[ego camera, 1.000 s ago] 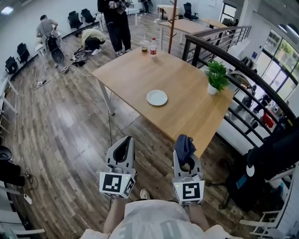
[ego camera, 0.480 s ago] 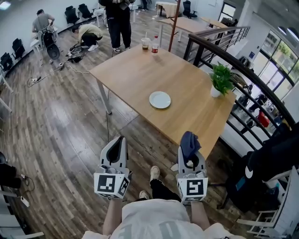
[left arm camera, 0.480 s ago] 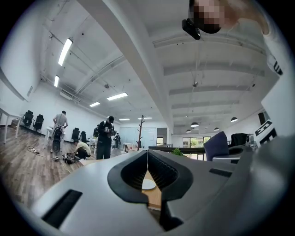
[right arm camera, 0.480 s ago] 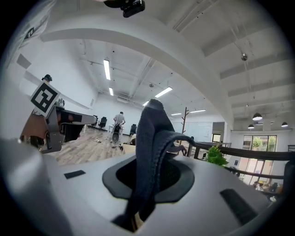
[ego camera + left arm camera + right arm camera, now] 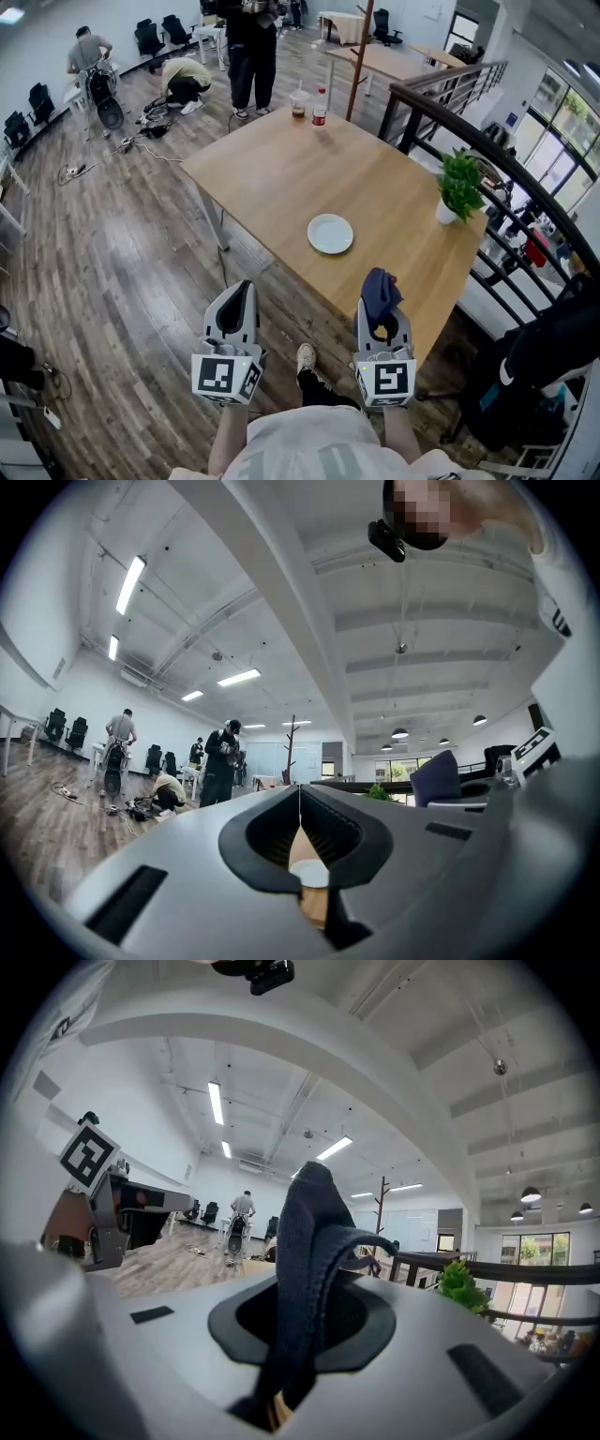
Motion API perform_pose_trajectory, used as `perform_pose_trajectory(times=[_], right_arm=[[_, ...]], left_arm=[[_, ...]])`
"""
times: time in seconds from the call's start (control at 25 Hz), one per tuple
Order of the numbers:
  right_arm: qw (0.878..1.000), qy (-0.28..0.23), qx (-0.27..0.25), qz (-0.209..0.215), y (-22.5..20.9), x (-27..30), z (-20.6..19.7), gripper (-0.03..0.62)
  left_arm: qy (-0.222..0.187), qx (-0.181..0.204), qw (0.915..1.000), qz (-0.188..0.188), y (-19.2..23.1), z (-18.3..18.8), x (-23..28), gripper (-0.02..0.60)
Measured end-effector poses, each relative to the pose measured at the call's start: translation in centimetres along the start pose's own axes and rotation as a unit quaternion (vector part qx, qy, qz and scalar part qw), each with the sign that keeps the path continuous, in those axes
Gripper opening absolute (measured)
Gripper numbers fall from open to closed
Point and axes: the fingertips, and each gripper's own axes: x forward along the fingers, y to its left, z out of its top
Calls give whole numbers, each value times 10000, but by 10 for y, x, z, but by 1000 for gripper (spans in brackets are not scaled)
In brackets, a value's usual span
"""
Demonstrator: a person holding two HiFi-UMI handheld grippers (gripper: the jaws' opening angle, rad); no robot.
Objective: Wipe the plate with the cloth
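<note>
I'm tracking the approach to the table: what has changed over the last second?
The person has walked closer to the table. It and the white plate now sit nearer in the head view, and both grippers have been carried forward. Nothing was taken hold of or let go. The right gripper stays shut on the dark cloth, the left gripper stays shut and empty, and the plate lies untouched.

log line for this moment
left tool: shut, empty | right tool: shut on dark blue cloth | round white plate: untouched on wooden table
</note>
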Motion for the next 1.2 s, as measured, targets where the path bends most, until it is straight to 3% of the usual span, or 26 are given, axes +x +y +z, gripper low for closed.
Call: perform_pose_trajectory(times=[0.6, 0.76, 0.96, 1.2], right_arm=[[9999, 28, -96, -2, -78, 146, 10, 57], [9997, -141, -185, 73, -95, 174, 17, 57], [9999, -86, -48, 80, -102, 194, 11, 57], [10000, 1, -53, 81, -110, 217, 11, 57]], left_arm=[[-3, 87, 9999, -107, 34, 4, 170, 9], [-35, 61, 9999, -117, 37, 12, 197, 9], [286, 19, 9996, -20, 43, -5, 216, 11], [414, -50, 9986, -312, 38, -15, 259, 11]])
